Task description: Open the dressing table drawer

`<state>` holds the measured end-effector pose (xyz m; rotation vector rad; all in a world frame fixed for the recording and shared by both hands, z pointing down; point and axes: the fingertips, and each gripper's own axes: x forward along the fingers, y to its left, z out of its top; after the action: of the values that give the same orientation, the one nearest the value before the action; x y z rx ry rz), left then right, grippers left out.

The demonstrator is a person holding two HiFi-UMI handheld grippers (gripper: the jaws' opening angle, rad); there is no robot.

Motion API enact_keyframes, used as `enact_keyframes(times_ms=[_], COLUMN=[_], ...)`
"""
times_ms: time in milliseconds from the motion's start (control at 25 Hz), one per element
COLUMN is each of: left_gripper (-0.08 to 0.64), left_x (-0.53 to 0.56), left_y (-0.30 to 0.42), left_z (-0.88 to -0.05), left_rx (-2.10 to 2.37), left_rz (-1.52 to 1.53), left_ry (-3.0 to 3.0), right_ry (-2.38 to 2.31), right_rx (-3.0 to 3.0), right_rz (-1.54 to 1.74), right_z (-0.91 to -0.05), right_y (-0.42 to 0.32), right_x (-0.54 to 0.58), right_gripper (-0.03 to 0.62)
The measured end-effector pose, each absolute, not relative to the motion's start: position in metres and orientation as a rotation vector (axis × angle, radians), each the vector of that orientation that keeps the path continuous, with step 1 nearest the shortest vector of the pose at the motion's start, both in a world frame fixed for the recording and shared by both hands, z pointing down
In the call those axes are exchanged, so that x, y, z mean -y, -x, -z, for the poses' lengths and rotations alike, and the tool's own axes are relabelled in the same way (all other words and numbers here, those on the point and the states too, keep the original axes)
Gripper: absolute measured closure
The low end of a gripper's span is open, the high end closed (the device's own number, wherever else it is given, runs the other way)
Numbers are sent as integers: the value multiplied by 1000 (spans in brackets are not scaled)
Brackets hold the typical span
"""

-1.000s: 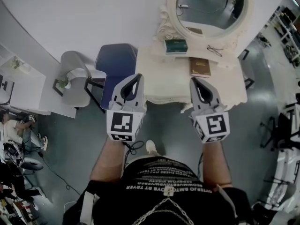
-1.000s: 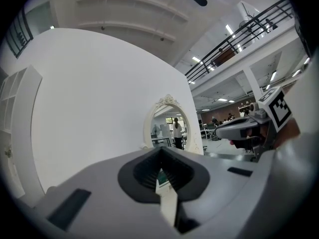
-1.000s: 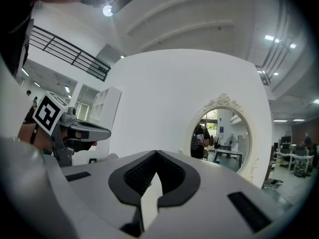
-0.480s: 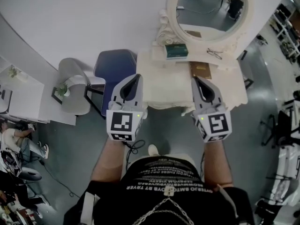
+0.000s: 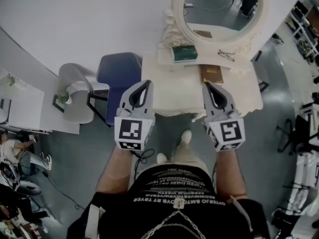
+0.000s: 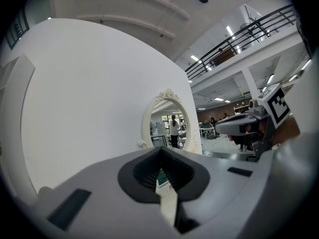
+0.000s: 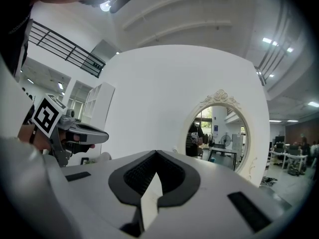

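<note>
The cream dressing table [image 5: 185,94] stands against the white wall under its oval mirror [image 5: 219,9]. Its drawer front is hidden below the scalloped front edge [image 5: 179,111]. Both grippers are held level in front of the table, pointing at it. The left gripper [image 5: 147,83] is shut and empty, its tip over the table's left front corner. The right gripper [image 5: 206,86] is also shut and empty, near the front edge to the right of centre. In the left gripper view the closed tip [image 6: 160,151] faces the mirror [image 6: 172,131]. The right gripper view shows its tip [image 7: 156,153] meeting.
On the tabletop lie a green box [image 5: 184,53], a brown book [image 5: 212,73] and a pair of glasses [image 5: 227,55]. A blue chair [image 5: 119,73] stands at the table's left, with a grey chair [image 5: 75,91] beyond it. The person's foot [image 5: 185,137] is before the table.
The person has stepped toward the table, one foot now forward. Both grippers have come a little closer to its front edge, still shut.
</note>
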<state>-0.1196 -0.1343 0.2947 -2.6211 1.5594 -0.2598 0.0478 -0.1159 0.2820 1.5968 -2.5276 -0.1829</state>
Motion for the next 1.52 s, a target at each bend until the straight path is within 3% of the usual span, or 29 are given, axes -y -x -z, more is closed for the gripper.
enact_keyframes(times_ms=[600, 1520], left_gripper=[557, 557], left_x=[207, 318], left_y=[85, 37], left_z=[-306, -393], left_rx=[-1632, -1701], left_rz=[294, 437], left_ry=[2598, 2680], right_ry=[-1459, -1379], right_rx=[2600, 2621], right_rz=[131, 33], right_z=[-301, -348], right_y=[-63, -101], right_x=[206, 327], right_gripper=[589, 589])
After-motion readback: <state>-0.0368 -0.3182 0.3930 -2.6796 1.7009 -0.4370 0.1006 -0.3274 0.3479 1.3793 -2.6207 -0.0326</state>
